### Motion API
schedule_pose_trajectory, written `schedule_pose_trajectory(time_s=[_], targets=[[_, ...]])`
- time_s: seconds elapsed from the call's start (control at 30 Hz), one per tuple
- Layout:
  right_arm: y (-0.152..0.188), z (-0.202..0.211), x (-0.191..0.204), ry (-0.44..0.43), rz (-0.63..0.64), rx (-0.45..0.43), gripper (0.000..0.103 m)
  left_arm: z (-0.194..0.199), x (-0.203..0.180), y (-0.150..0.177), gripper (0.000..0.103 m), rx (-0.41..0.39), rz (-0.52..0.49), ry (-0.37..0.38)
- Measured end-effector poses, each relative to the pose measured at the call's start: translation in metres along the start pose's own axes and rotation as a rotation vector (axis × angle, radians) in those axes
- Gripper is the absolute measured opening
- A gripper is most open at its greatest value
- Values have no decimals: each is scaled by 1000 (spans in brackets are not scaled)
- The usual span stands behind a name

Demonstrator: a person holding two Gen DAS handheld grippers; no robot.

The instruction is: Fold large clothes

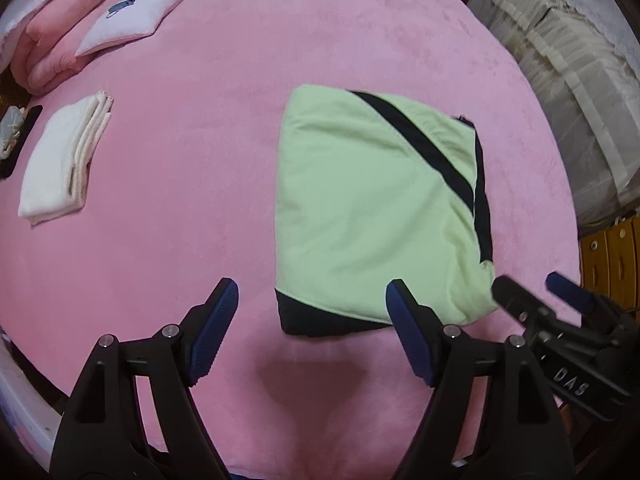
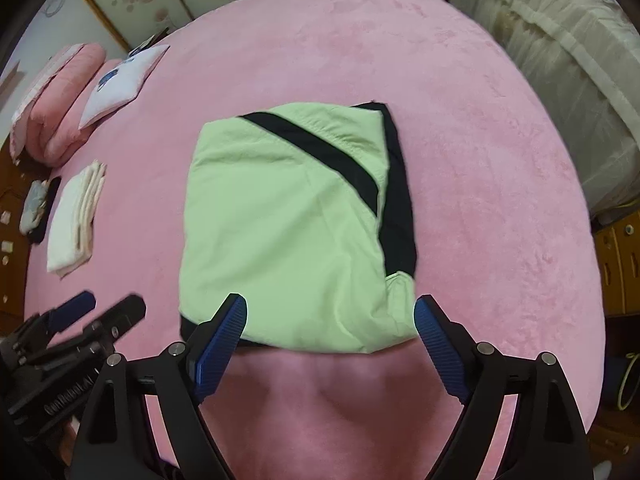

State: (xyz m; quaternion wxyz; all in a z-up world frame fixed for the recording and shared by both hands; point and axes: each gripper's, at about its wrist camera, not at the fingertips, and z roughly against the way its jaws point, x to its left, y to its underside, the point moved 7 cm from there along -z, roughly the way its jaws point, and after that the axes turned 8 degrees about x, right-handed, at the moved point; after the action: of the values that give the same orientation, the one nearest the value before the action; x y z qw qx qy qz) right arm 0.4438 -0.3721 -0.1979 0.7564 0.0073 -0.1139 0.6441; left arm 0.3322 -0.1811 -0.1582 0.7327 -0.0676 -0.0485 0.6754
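A light green garment with black stripes (image 1: 368,208) lies folded into a compact rectangle on the pink bed (image 1: 200,160); it also shows in the right wrist view (image 2: 288,232). My left gripper (image 1: 312,300) is open and empty, hovering just in front of the garment's near left corner. My right gripper (image 2: 330,316) is open and empty, its fingers straddling the garment's near edge from above. The right gripper also shows in the left wrist view (image 1: 536,292), and the left gripper in the right wrist view (image 2: 108,308).
A folded white cloth (image 1: 60,160) lies at the bed's left side. A pink folded quilt (image 1: 56,28) and a white pillow (image 1: 128,20) sit at the far left. A second bed with cream covers (image 1: 568,80) stands on the right, by wooden drawers (image 1: 612,256).
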Motion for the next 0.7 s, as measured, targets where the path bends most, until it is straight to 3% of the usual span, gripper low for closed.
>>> schedule_pose_trajectory(time_s=[0.5, 0.6, 0.63, 0.7], targets=[[-16, -16, 11, 18, 13, 17, 88, -13, 5, -6, 75, 38, 8, -34], [-21, -22, 12, 25, 17, 18, 88, -26, 5, -8, 77, 50, 11, -32], [-24, -26, 9, 31, 18, 21, 88, -37, 6, -10, 83, 52, 13, -18], [-29, -38, -2, 37, 13, 21, 89, -66, 11, -15, 84, 65, 17, 16]])
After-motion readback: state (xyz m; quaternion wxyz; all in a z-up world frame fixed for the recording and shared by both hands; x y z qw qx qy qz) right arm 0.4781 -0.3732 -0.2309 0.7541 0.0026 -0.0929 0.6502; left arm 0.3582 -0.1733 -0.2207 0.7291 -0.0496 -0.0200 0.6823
